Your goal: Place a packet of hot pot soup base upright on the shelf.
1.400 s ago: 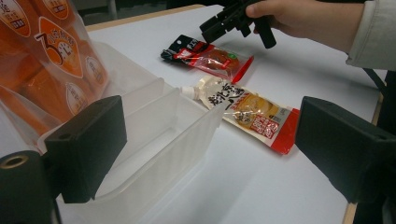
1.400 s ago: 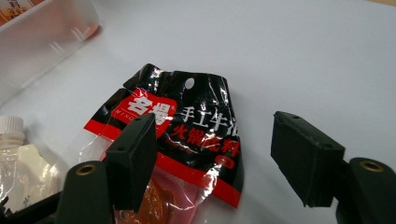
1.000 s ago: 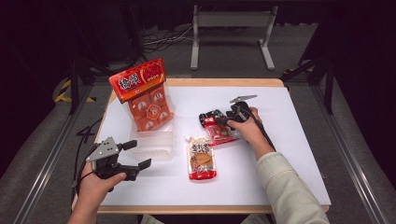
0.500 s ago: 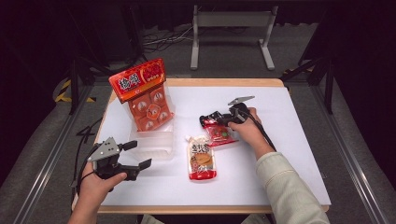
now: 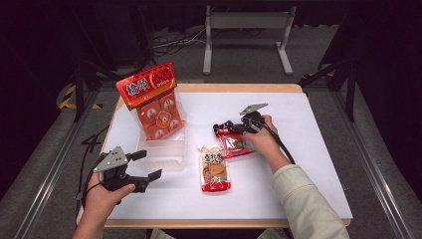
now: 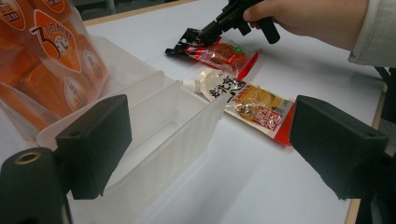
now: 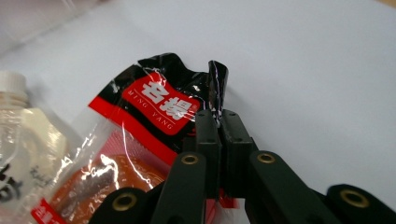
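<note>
Closing over the past second, the right tongs (image 7: 219, 122) now pinch the black top edge of a red-and-black snack packet (image 7: 154, 112), their jaws pressed together on the crinkled foil; earlier they stood spread above it. That packet (image 5: 234, 143) lies flat near the middle of the white tabletop (image 5: 308, 149), slightly towards its right side, with the right hand (image 5: 261, 139) resting just behind it. Just beside the packet, nearer the person, lies a spouted drink pouch (image 5: 215, 169) with a white cap and an orange-red lower half, flat on the tabletop. To the left stands a clear plastic bin (image 5: 161, 152), divided into compartments, and in its far compartment a large orange snack bag (image 5: 152, 102) stands upright, leaning slightly. Near the tabletop's front left corner, well apart from the packet, the left tongs (image 5: 144, 164) hover with jaws spread wide and nothing between them, pointing towards the bin, unmoved from a second ago.
</note>
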Demonstrator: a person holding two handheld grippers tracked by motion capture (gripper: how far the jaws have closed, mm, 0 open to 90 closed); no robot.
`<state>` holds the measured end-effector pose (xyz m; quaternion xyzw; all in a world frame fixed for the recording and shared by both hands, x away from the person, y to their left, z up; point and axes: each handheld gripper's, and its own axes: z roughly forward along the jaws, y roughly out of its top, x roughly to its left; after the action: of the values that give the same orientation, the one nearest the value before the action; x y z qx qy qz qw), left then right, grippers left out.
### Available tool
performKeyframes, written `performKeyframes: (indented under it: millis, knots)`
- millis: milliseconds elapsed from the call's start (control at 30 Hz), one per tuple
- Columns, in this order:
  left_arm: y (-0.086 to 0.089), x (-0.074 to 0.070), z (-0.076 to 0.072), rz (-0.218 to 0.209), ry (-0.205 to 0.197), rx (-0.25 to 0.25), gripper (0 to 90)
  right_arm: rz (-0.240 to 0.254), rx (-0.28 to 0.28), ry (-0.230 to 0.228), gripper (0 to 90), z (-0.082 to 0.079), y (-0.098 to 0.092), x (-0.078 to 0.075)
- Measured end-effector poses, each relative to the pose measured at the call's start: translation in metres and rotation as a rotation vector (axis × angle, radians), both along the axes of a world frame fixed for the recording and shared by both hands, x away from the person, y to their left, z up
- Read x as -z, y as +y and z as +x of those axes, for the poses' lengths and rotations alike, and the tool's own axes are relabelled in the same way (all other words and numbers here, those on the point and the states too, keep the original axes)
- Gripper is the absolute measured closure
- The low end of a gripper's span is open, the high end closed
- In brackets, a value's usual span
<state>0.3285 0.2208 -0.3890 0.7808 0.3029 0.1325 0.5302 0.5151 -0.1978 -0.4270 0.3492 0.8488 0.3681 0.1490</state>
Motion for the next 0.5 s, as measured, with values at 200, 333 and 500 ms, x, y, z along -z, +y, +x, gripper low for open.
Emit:
performKeyframes:
  millis: [200, 333, 500]
  knots:
    - [-0.001, -0.001, 0.000, -0.039, 0.009, -0.012, 11.9, 0.052, -0.010, -0.043, 88.2, -0.010, -0.006, -0.019]
    - [-0.002, -0.001, 0.000, -0.045, 0.013, -0.008, 11.2, 0.097, -0.034, -0.096, 88.3, -0.022, -0.008, -0.037]
    - [-0.007, -0.002, -0.001, -0.020, 0.010, 0.001, 10.1, 0.140, -0.073, -0.139, 88.4, -0.035, -0.010, -0.054]
